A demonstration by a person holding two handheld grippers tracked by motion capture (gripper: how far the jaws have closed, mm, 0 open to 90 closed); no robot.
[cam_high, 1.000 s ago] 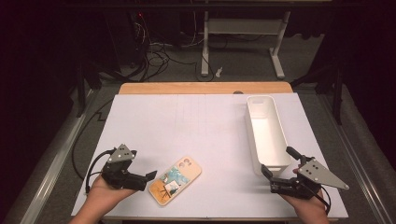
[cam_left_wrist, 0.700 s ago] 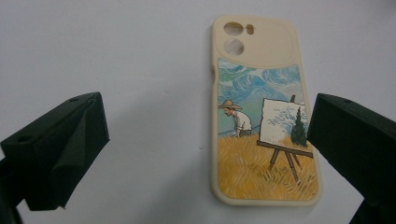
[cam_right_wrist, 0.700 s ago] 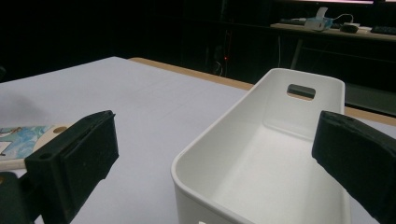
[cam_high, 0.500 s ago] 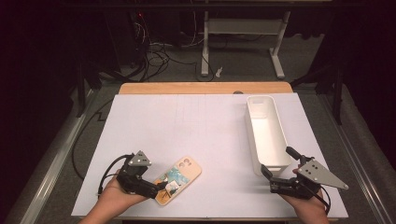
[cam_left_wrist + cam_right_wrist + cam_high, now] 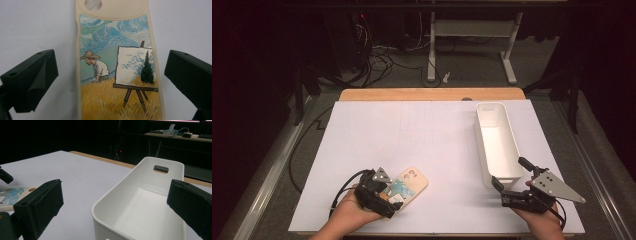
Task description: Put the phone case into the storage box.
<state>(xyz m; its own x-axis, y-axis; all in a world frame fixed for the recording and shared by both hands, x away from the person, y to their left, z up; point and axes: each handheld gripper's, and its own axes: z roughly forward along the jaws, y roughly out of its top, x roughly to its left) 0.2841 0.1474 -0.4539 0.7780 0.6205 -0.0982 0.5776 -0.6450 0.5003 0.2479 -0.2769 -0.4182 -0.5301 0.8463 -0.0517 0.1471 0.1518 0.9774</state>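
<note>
While flat, phone case (image 5: pixel 119 75) between spread left claw (image 5: pixel 110 77) jaws

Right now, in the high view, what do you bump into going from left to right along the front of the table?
Left tongs → phone case → white bin → right tongs.

a cream phone case (image 5: pixel 117 70) with a painter picture lies flat at 7 o'clock; a long white bin (image 5: pixel 497 142) sits at 3 o'clock.
</note>
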